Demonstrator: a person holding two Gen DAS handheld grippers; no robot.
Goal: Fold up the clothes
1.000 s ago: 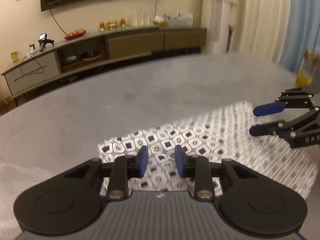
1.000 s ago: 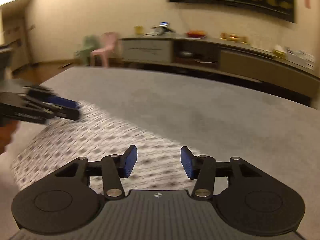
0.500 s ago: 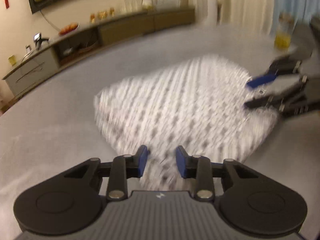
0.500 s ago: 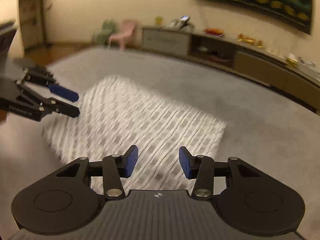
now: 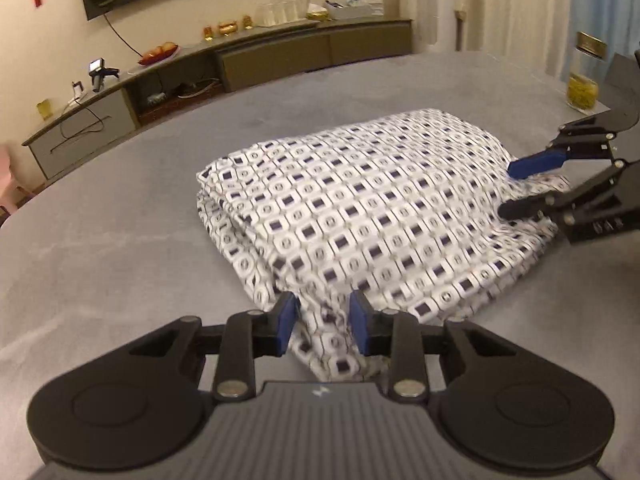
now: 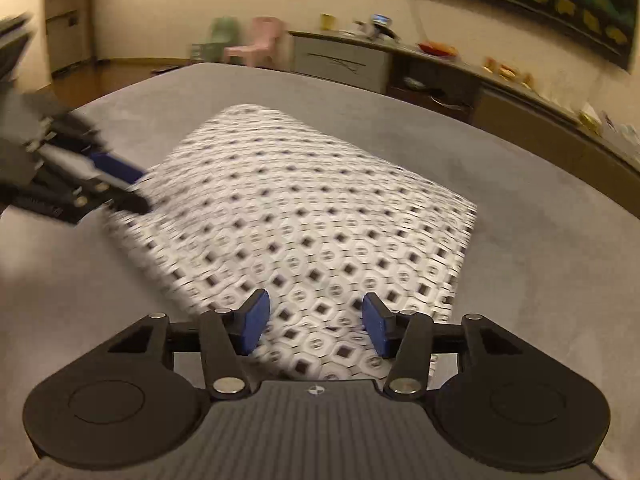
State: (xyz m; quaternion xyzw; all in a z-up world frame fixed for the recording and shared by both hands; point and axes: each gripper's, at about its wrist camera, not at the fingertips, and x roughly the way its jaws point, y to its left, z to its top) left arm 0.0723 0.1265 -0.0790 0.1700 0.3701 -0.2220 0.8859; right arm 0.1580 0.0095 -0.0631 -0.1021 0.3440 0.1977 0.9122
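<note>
A white cloth with a dark square pattern (image 5: 360, 216) lies as a folded, puffed bundle on the grey table (image 5: 100, 220). My left gripper (image 5: 323, 326) is at the cloth's near edge. A bunched fold of fabric fills the gap between its blue pads, so it is shut on the cloth. In the right wrist view the same cloth (image 6: 304, 208) spreads ahead. My right gripper (image 6: 316, 320) stands over the cloth's near edge with its jaws opening; the fabric lies flat between the pads, untouched by them. Each gripper shows in the other's view: the right gripper (image 5: 510, 189), the left gripper (image 6: 142, 188).
A glass jar with yellow contents (image 5: 583, 80) stands near the table's far right edge. A long low sideboard (image 5: 280, 56) with small items runs along the wall behind. Small chairs (image 6: 260, 40) stand on the floor beyond the table.
The cloth, flat and close under both grippers a second ago, now lies ahead as a folded, bulging bundle. Both grippers have shifted across the table. The right jaws stand slightly wider.
</note>
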